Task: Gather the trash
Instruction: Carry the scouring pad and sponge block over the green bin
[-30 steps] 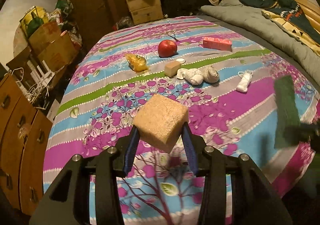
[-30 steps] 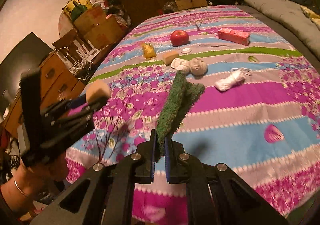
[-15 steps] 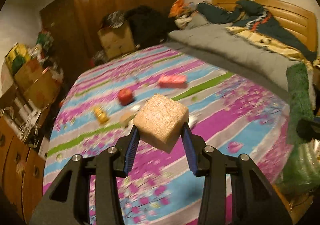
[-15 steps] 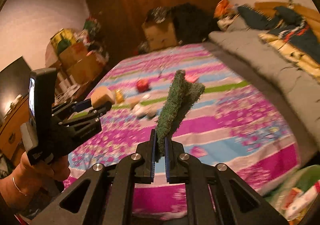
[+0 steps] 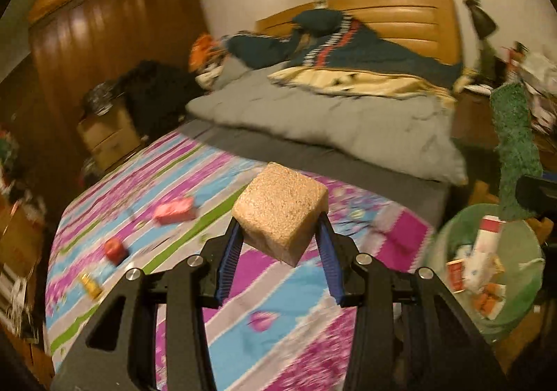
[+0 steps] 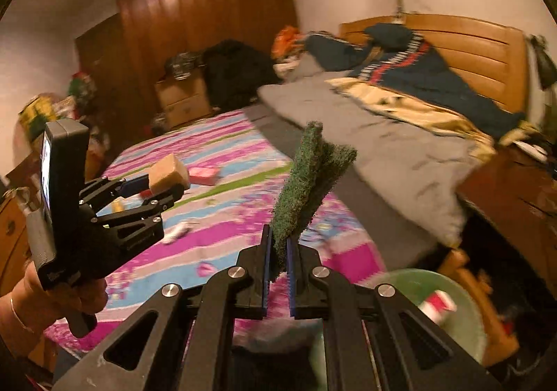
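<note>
My left gripper [image 5: 280, 253] is shut on a tan sponge cube [image 5: 280, 208] and holds it in the air over the bed's right side; it also shows in the right wrist view [image 6: 167, 184]. My right gripper [image 6: 278, 250] is shut on a folded green scouring pad [image 6: 308, 180], held upright; the pad also shows in the left wrist view [image 5: 515, 147], above a green trash bin [image 5: 449, 237] with wrappers inside. The bin's rim [image 6: 463, 290] lies low to the right of my right gripper.
A flowered bedspread [image 5: 146, 182] carries a pink packet [image 5: 174, 213], a red apple [image 5: 115, 248] and a yellow wrapper [image 5: 89, 283]. A grey quilt [image 5: 313, 119] and clothes fill the bed's head end. A wooden nightstand [image 6: 515, 189] stands right of the bin.
Both grippers have swung right and away from the bedspread, each keeping its hold. The green trash bin has come into view at the lower right.
</note>
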`<action>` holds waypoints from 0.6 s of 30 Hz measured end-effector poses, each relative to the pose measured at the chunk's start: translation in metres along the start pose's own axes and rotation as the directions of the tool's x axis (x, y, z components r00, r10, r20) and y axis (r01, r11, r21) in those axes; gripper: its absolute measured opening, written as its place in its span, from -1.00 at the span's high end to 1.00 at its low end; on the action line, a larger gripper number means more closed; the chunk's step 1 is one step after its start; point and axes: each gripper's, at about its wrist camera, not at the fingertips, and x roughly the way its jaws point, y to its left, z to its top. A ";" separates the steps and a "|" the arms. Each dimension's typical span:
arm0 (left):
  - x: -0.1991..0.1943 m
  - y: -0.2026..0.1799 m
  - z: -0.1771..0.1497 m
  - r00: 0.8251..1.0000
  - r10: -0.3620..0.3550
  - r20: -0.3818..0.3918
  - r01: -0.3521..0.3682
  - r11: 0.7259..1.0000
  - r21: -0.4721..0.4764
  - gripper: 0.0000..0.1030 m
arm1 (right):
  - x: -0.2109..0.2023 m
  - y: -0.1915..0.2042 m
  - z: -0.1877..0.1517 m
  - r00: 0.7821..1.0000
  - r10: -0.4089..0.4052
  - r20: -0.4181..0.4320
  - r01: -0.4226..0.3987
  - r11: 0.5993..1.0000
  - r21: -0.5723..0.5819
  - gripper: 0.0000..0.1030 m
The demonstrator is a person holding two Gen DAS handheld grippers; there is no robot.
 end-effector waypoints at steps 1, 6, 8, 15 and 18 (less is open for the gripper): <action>0.002 -0.010 0.003 1.000 -0.015 0.003 0.015 1.000 0.015 0.21 | -0.003 -0.009 -0.003 1.000 -0.016 0.000 0.016 1.000 0.010 0.83; 0.010 -0.062 0.015 0.996 -0.089 0.008 0.088 0.991 0.099 0.21 | -0.018 -0.070 -0.015 0.993 -0.115 -0.022 0.116 0.991 0.074 0.83; 0.013 -0.079 0.018 0.994 -0.113 0.008 0.111 0.985 0.131 0.21 | -0.022 -0.086 -0.019 0.989 -0.141 -0.031 0.144 0.986 0.090 0.83; 0.022 -0.126 0.024 0.983 -0.181 -0.013 0.180 0.964 0.198 0.20 | -0.036 -0.119 -0.036 0.977 -0.202 -0.070 0.208 0.972 0.105 0.83; 0.025 -0.142 0.023 0.979 -0.201 -0.028 0.202 0.954 0.221 0.21 | -0.037 -0.125 -0.042 0.973 -0.213 -0.087 0.222 0.968 0.117 0.83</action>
